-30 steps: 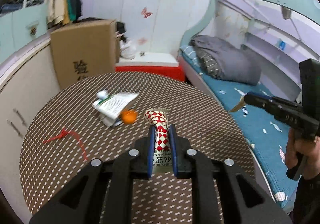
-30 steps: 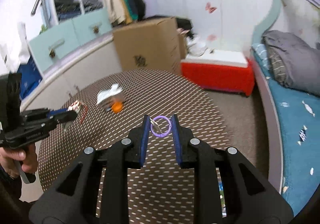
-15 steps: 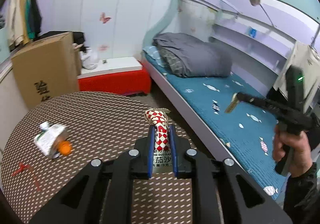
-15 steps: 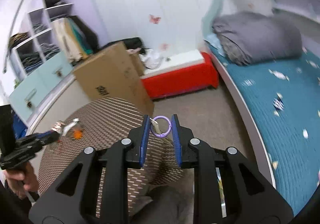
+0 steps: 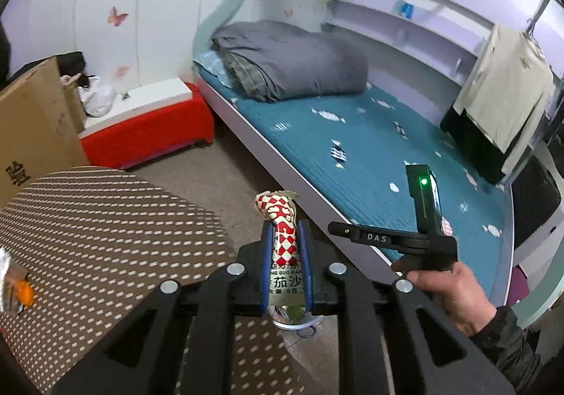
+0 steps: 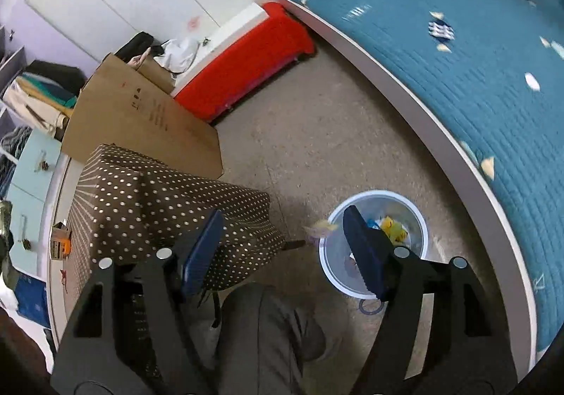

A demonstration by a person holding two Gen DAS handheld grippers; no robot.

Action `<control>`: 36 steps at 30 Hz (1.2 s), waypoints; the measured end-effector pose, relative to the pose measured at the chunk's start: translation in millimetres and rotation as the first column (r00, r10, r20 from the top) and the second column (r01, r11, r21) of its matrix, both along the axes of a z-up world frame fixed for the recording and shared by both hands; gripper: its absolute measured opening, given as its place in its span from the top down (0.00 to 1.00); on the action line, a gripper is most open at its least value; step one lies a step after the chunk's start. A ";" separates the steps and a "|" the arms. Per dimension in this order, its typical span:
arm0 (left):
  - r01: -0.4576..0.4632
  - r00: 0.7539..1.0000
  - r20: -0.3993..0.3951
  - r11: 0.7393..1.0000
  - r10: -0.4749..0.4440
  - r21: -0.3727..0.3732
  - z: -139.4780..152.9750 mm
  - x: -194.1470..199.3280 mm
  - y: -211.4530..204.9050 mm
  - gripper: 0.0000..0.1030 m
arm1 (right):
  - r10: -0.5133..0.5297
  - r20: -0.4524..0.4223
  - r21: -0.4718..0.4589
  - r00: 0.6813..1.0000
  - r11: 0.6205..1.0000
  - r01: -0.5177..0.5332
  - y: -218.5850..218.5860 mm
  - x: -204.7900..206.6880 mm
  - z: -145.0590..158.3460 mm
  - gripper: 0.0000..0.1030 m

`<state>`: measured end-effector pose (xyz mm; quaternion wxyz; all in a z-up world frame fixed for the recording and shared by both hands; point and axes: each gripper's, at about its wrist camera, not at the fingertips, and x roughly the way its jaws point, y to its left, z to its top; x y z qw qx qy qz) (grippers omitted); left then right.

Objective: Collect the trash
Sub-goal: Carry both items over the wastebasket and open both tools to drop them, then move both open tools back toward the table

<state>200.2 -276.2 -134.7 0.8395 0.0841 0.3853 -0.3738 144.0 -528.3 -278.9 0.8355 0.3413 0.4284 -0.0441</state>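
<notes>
Red-and-white checkered sauce packet (image 5: 282, 236) is sitting clamped upright between the closed jaws of the left gripper (image 5: 284, 247), beside the dotted brown surface (image 5: 105, 218). Right gripper (image 6: 282, 247) is hanging with jaws that have just been opening, nothing between them, a blurred scrap (image 6: 320, 228) just beyond them at the rim of the white bin (image 6: 419, 218).

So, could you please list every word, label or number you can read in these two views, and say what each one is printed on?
"DAS": white letters on the right gripper.
"茄沙": large characters on the sauce packet clamped in the left gripper; a line above and smaller print below are not fully readable.
"验": black character on the cardboard box, partly cut off.
Printing on the box side in the right wrist view is too small to read.
</notes>
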 end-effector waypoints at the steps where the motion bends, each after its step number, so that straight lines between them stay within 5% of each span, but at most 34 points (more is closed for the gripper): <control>1: 0.007 1.000 -0.006 1.000 -0.007 0.006 -3.4 0.9 -4.8 0.86 | -0.011 0.007 0.001 1.000 1.000 0.011 -2.5 -4.4 0.8 0.29; 5: 0.063 0.997 -0.043 0.997 -0.061 0.047 -24.2 6.0 -35.2 0.86 | -0.059 0.031 -0.011 0.998 0.998 0.059 -18.8 -20.6 11.3 0.19; 16: 0.168 0.979 -0.132 0.979 -0.152 0.116 -75.2 17.9 -110.1 0.82 | -0.146 0.111 -0.039 0.983 0.988 0.151 -47.0 -48.1 47.8 0.14; 17: 0.173 0.978 -0.135 0.978 -0.156 0.120 -79.1 20.7 -115.7 0.75 | -0.149 0.117 -0.039 0.982 0.987 0.155 -47.1 -49.6 50.1 0.14; 19: 0.181 0.975 -0.148 0.977 -0.163 0.116 -85.3 25.8 -123.8 0.39 | -0.156 0.124 -0.039 0.980 0.986 0.162 -47.7 -50.7 53.0 0.14; 20: 0.159 0.980 -0.137 0.980 -0.143 0.119 -88.0 28.8 -127.6 0.12 | -0.158 0.125 -0.039 0.979 0.986 0.164 -47.8 -50.9 54.1 0.14; 21: 0.134 0.986 -0.120 0.983 -0.119 0.127 -87.9 29.4 -128.4 0.06 | -0.159 0.127 -0.039 0.979 0.985 0.166 -47.4 -51.2 55.3 0.14; 27: 0.064 0.988 -0.150 0.988 -0.043 0.138 -84.1 41.5 -112.4 0.06 | -0.164 0.143 -0.050 0.976 0.984 0.173 -40.6 -53.8 62.3 0.06; 36: -0.001 0.998 -0.059 0.995 0.007 0.097 -36.3 33.1 -58.5 0.06 | -0.147 0.140 -0.085 0.979 0.983 0.160 -17.1 -47.6 75.9 0.06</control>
